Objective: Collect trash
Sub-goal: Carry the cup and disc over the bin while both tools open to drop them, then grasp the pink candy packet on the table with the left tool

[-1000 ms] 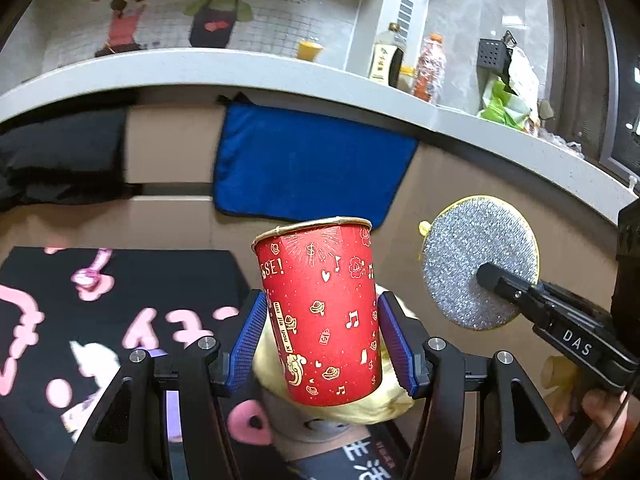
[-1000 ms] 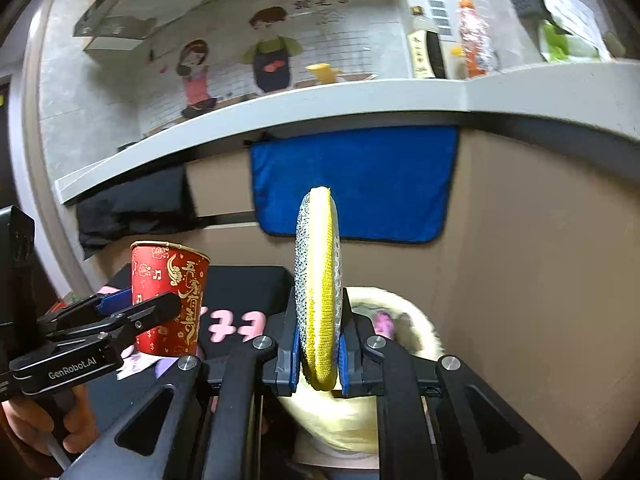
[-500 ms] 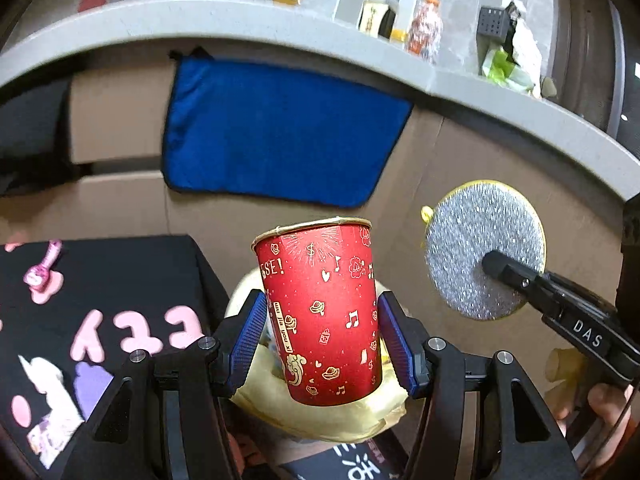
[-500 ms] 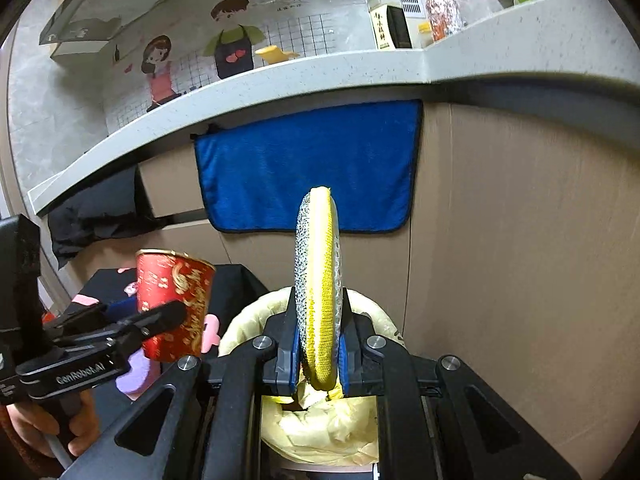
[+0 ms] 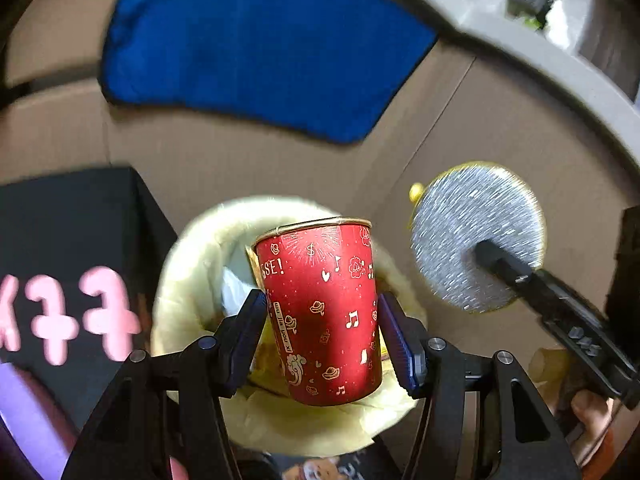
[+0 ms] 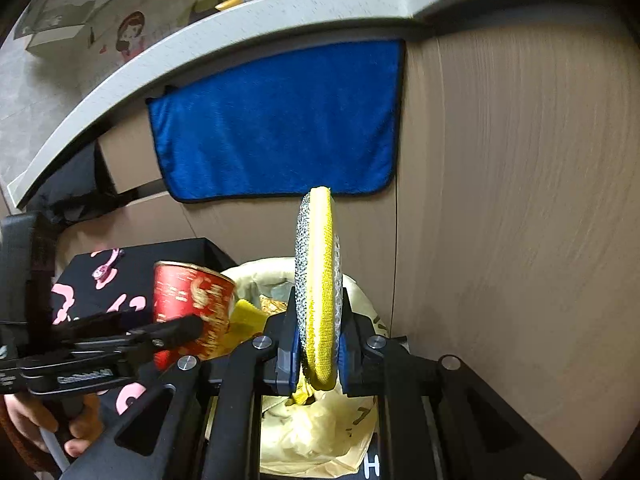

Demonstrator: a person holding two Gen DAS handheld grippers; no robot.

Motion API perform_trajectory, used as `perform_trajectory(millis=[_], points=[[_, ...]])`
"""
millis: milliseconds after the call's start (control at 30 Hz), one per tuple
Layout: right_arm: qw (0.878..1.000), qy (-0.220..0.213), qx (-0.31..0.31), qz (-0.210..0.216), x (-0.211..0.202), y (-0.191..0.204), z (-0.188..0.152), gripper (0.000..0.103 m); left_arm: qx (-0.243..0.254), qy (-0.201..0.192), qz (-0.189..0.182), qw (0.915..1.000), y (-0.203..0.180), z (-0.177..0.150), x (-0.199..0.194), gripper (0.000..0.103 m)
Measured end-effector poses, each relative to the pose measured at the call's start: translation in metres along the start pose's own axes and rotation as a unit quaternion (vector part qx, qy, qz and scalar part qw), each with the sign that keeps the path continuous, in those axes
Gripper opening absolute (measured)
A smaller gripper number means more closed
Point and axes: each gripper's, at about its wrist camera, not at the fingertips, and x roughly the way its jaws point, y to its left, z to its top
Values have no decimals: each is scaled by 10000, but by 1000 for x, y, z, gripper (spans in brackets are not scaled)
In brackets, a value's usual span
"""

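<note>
My left gripper (image 5: pixel 322 332) is shut on a red paper cup (image 5: pixel 320 308) with gold prints, held upright over the open mouth of a trash bin lined with a pale yellow bag (image 5: pixel 188 264). The cup also shows in the right wrist view (image 6: pixel 192 300). My right gripper (image 6: pixel 318 350) is shut on a round scouring pad, silver on one side and yellow on the other (image 6: pixel 318 292), held on edge above the bin's bag (image 6: pixel 320 436). In the left wrist view the pad (image 5: pixel 476 236) hangs to the right of the bin.
A blue towel (image 6: pixel 276 124) hangs on the brown cabinet front (image 6: pixel 500 200) under a grey counter edge (image 6: pixel 224 28). A black box with pink marks (image 5: pixel 68 264) stands left of the bin. Some trash lies inside the bin (image 6: pixel 272 304).
Both grippers have moved forward and down toward the bin. The cup now hangs over the bin's opening and the pad stands above the bag. Both grips are unchanged.
</note>
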Motion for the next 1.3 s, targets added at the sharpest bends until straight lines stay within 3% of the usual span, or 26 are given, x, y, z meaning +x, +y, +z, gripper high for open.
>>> perform_trajectory(millis=[133, 200, 300, 533, 667, 800, 867, 967, 1000, 1200, 1300], points=[[9999, 155, 55, 11, 16, -4, -1, 13, -315, 547, 144, 9979, 20, -4, 42, 58], [9997, 232, 49, 8, 23, -5, -2, 13, -58, 433, 356, 9984, 19, -2, 46, 57], [9995, 315, 83, -5, 33, -7, -2, 13, -23, 425, 375, 9984, 20, 3, 47, 58], [9994, 343, 66, 90, 37, 2, -4, 13, -48, -166, 68, 9998, 25, 9, -14, 62], [9984, 512, -255, -26, 54, 25, -12, 13, -112, -528, 220, 9983, 29, 6, -49, 64], [9967, 711, -340, -174, 77, 34, -20, 14, -153, -292, -107, 9994, 33, 13, -46, 64], [9966, 772, -263, -147, 82, 35, -24, 15, -256, -356, -235, 9988, 36, 16, -51, 64], [9963, 825, -83, 214, 80, 33, -26, 40, -240, -637, -84, 9976, 44, 15, -68, 64], [9961, 815, -70, 337, 78, 33, -26, 44, -281, -720, -3, 9970, 49, 14, -75, 64], [9930, 932, -202, 694, 75, 53, -27, 44, -774, -897, 202, 9927, 90, 1, -104, 64], [9942, 853, -400, 511, 72, 69, -27, 44, -912, -1046, 383, 9896, 114, -12, -122, 64]])
